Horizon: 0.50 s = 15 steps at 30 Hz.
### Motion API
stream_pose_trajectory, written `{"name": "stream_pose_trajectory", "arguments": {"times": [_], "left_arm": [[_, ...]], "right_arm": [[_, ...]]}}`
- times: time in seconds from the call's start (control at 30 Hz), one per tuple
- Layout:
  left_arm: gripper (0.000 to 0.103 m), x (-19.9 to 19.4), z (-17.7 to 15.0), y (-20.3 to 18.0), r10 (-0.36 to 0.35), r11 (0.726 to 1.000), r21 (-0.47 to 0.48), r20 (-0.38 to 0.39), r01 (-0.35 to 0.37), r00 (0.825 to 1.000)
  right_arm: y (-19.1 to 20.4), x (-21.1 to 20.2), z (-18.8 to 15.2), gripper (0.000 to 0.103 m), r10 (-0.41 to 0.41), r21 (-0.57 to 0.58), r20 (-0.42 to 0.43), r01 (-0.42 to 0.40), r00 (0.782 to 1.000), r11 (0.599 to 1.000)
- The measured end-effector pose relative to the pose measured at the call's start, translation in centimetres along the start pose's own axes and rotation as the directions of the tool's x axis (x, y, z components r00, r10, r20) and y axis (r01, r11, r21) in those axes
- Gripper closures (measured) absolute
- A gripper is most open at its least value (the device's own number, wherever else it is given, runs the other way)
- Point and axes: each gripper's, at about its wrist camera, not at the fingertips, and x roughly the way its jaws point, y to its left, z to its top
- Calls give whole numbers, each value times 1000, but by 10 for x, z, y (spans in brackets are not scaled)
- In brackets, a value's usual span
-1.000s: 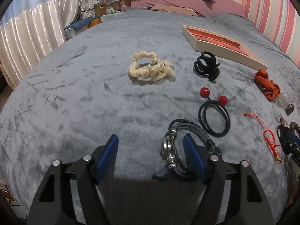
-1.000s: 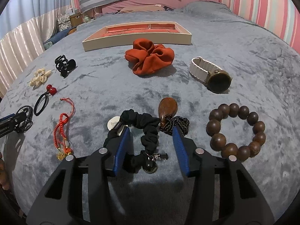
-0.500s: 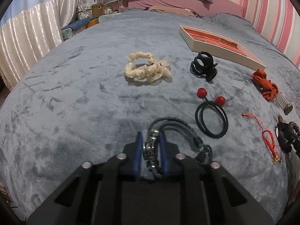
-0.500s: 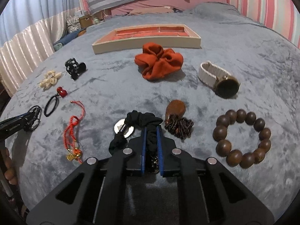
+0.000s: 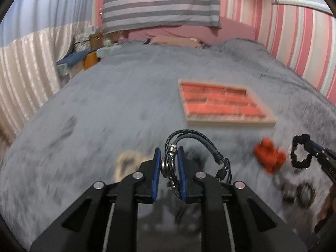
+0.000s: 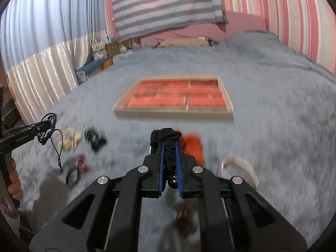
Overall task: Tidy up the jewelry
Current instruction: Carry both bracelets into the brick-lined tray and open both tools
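Observation:
My left gripper is shut on a black braided leather bracelet with a metal clasp and holds it above the grey bed. My right gripper is shut on a black scrunchie, also lifted; it shows in the left wrist view too. A beige jewelry tray with red compartments lies ahead, and it also shows in the left wrist view.
On the grey bedspread lie an orange scrunchie, a white watch, a cream scrunchie, a black claw clip and a black hair tie with red balls. A striped pillow is at the far end.
Both grippers closed on their items, then lifted them off the bed and tilted up toward the tray. The views are blurred from motion.

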Motion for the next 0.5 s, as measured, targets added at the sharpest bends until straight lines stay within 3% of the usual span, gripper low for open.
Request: {"name": "stream_pose_trajectory", "arguments": {"times": [0.1,0.27,0.5], "left_arm": [[86,34,44,-19,-19,1000,9,11,19,1000],[86,110,114,-54,-64,998,-6,-48,64,997],[86,229,162,-89,-51,999,4,-173,53,984]], "right_arm": [[-12,34,43,92,-7,-16,17,7,1000,1000],[-38,109,96,92,-29,-8,-14,29,999,1000],[-79,219,152,92,-93,4,-94,93,991,996]]}}
